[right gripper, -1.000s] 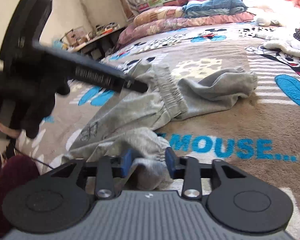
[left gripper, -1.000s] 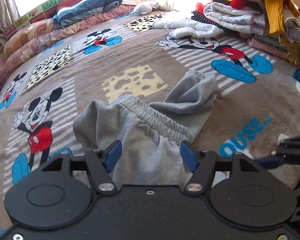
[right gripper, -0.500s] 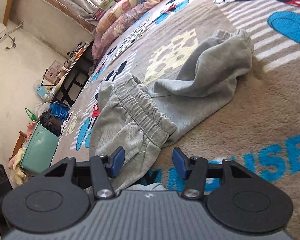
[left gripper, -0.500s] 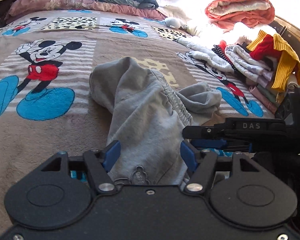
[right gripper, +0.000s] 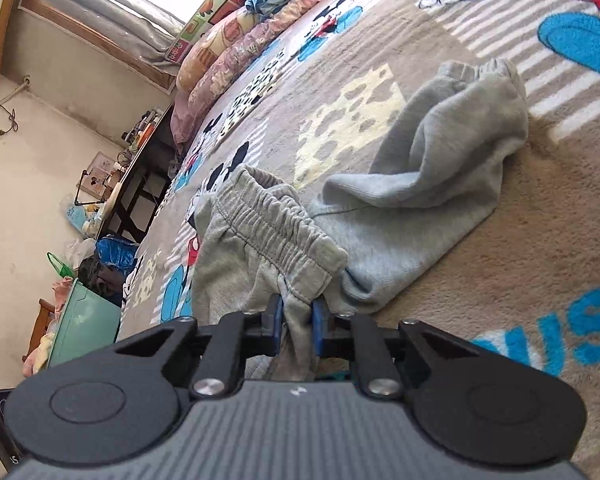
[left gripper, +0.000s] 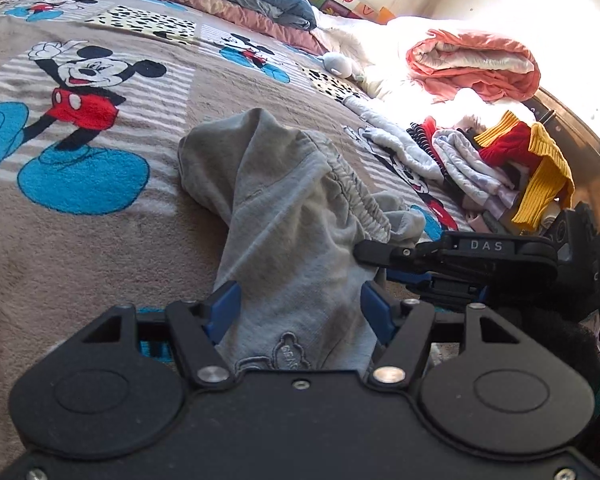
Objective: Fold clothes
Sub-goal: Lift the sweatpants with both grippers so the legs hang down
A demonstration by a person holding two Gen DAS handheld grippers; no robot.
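Note:
Grey sweatpants (left gripper: 284, 216) lie crumpled on the Mickey Mouse blanket (left gripper: 100, 240). In the left wrist view my left gripper (left gripper: 300, 308) is open, its blue pads wide apart over the grey fabric. My right gripper (left gripper: 370, 252) shows there from the right, at the waistband edge. In the right wrist view my right gripper (right gripper: 295, 322) is shut on a fold of the sweatpants (right gripper: 268, 240) just below the elastic waistband. One pant leg (right gripper: 440, 160) stretches away to the right.
A pile of clothes (left gripper: 500, 172) with a yellow and red knit lies at the right. A rolled pink blanket (left gripper: 472, 64) sits behind it. Pillows (right gripper: 228, 52) line the far edge of the bed. A dark desk (right gripper: 140, 168) and a green bin (right gripper: 80, 320) stand at the left.
My right gripper has closed on the fabric by the waistband. My left gripper has moved a little closer over the pants and stays open.

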